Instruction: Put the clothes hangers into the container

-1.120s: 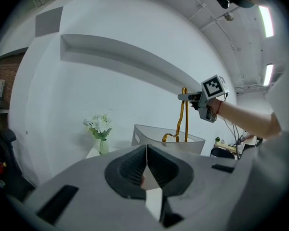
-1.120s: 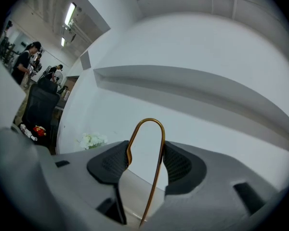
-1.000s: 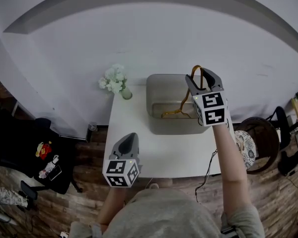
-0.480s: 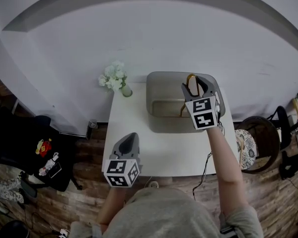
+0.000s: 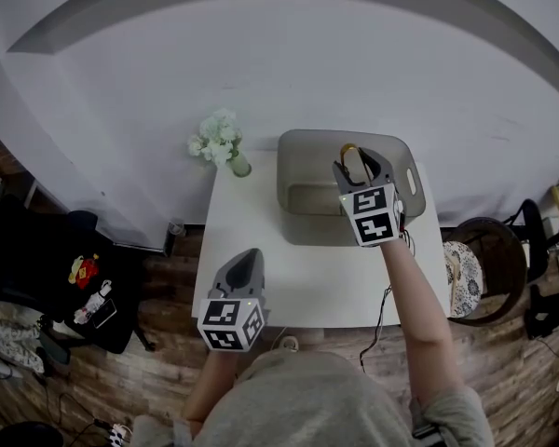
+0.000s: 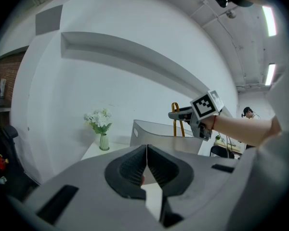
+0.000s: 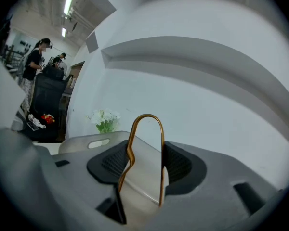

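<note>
A gold wire clothes hanger point(image 5: 351, 149) hangs from my right gripper point(image 5: 359, 163), which is shut on its hook over the grey plastic container point(image 5: 293, 152) at the back of the white table. In the right gripper view the hook loop point(image 7: 147, 120) stands up between the two pads, and the container's handle wall point(image 7: 92, 141) lies beyond. The hanger's lower body is hidden under the gripper. My left gripper point(image 5: 245, 261) is shut and empty at the table's front edge. Its own view shows the jaws point(image 6: 145, 152) closed, with the container point(image 6: 151, 130) and the hanger point(image 6: 175, 115) ahead.
A small vase of white flowers point(image 5: 220, 145) stands at the table's back left corner. The white table point(image 5: 307, 282) meets a white wall behind. A round chair point(image 5: 489, 266) stands to the right, and dark furniture with toys point(image 5: 84, 282) to the left.
My right gripper has moved left and down over the container, lowering the hanger so its body no longer shows inside the bin. The left gripper has stayed put.
</note>
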